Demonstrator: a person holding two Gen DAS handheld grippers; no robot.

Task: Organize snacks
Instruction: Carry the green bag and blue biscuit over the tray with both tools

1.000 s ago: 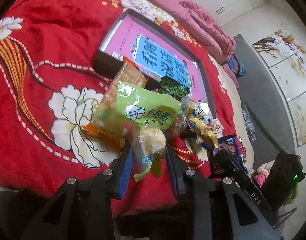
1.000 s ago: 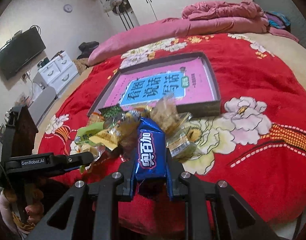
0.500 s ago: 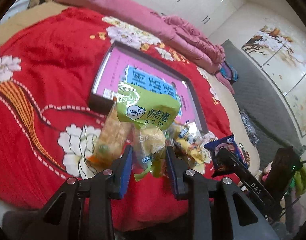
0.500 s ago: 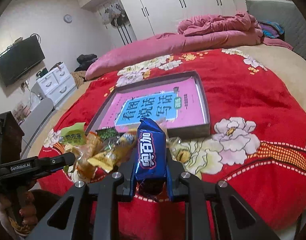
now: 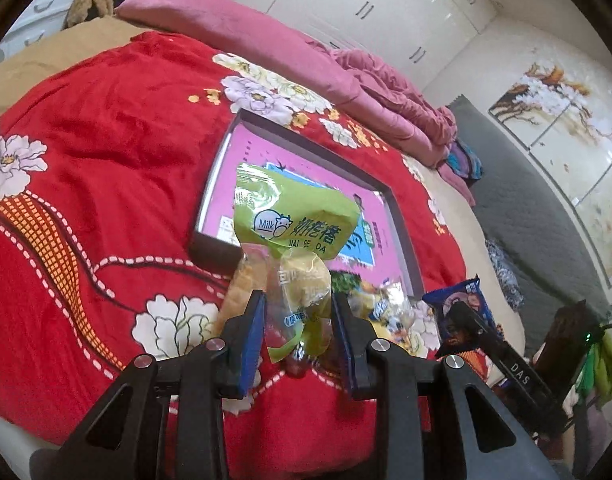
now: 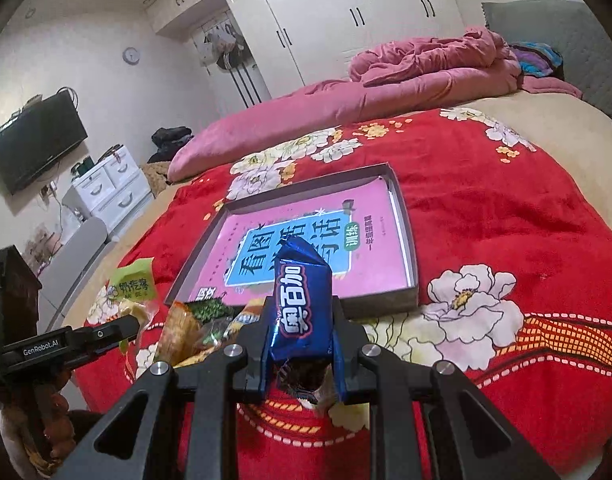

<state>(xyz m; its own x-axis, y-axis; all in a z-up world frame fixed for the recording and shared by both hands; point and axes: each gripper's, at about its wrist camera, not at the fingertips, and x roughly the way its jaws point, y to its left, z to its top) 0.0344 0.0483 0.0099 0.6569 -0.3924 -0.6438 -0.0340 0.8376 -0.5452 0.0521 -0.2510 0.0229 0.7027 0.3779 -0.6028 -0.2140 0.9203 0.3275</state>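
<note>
Blue foil snack packet (image 6: pixel 304 312) stands upright, clamped in the right tool (image 6: pixel 302 344); the left tool (image 5: pixel 298 332) pinches a green crinkly milk-snack bag (image 5: pixel 294 220). Ahead of both, beyond the loose snack pile (image 6: pixel 198 328) on the red floral bedspread (image 6: pixel 506 208), lies the shallow dark-rimmed box (image 6: pixel 404 208), nearer the right tool.

Bright, even room light, with shiny white spots on the wardrobe doors (image 6: pixel 326 20). Curved like a fishbowl, dark and round at every corner. Glare on the green snack bag (image 5: pixel 294 216) and the blue wrapper (image 6: pixel 302 304). A bit soft and grainy far back.
</note>
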